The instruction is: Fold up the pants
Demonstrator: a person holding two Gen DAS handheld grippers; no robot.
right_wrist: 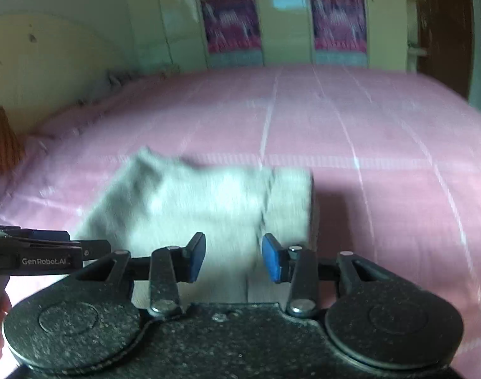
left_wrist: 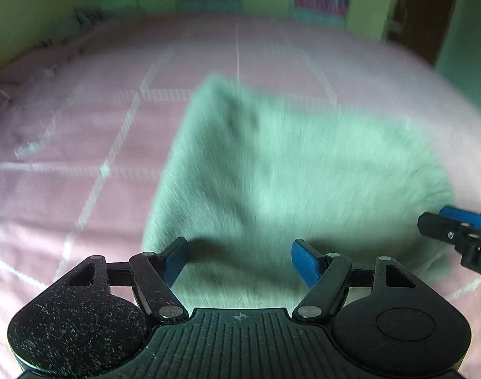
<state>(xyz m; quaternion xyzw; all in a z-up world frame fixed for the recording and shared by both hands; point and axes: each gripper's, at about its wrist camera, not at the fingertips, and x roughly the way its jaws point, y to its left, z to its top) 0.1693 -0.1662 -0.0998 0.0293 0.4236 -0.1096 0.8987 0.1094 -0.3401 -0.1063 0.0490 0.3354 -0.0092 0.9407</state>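
Grey-green pants [left_wrist: 291, 170] lie folded in a compact block on the pink checked bedspread [left_wrist: 82, 145], just ahead of both grippers. L gripper [left_wrist: 239, 260] has its blue pads [left_wrist: 305, 263] spread apart w/ nothing between, hovering at the near edge of the fabric. R gripper [right_wrist: 234, 257] likewise gapes wide, empty, over the pants' near edge; views are motion-blurred

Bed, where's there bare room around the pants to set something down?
The pink bed lies bare right of the pants and beyond them, toward the wardrobe. Left of the pants, more open sheet runs to the wall. It is crowded at the near edge: the left claw and right claw hang open over the pants.
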